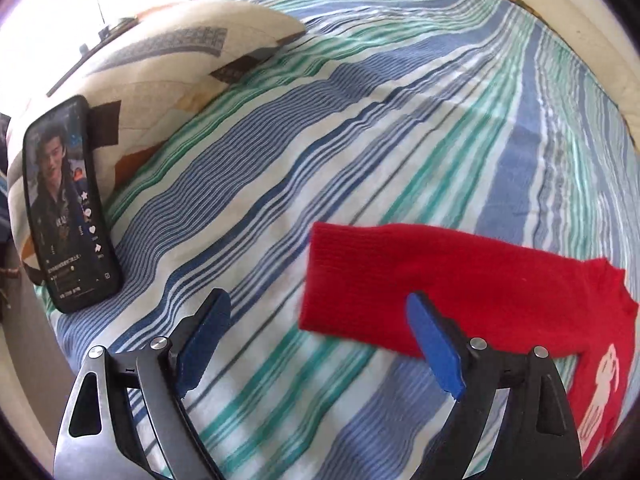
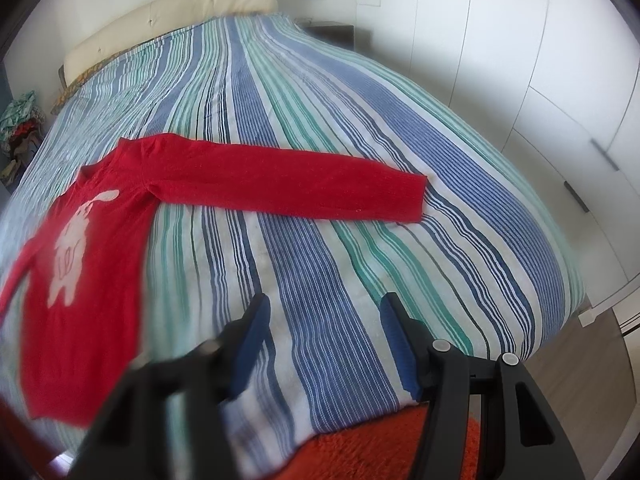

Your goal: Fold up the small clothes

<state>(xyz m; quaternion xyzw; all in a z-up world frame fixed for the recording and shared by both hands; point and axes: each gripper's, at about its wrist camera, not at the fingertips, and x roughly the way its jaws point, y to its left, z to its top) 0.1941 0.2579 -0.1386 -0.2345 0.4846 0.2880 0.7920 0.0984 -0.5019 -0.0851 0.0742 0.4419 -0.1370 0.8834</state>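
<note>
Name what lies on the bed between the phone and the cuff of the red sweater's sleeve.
Nothing but bare striped bedspread lies between the phone and the sweater cuff; the left wrist view shows it.

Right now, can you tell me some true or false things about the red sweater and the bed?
1. The red sweater lies spread on the striped bedcover. True.
2. The left gripper is squeezing a sleeve. False: its jaws stand open and hold nothing.
3. A phone leans against the pillow. True.
4. The sweater's sleeves are folded in. False: the sleeve stretches straight out.
5. The right gripper holds nothing. True.
</note>
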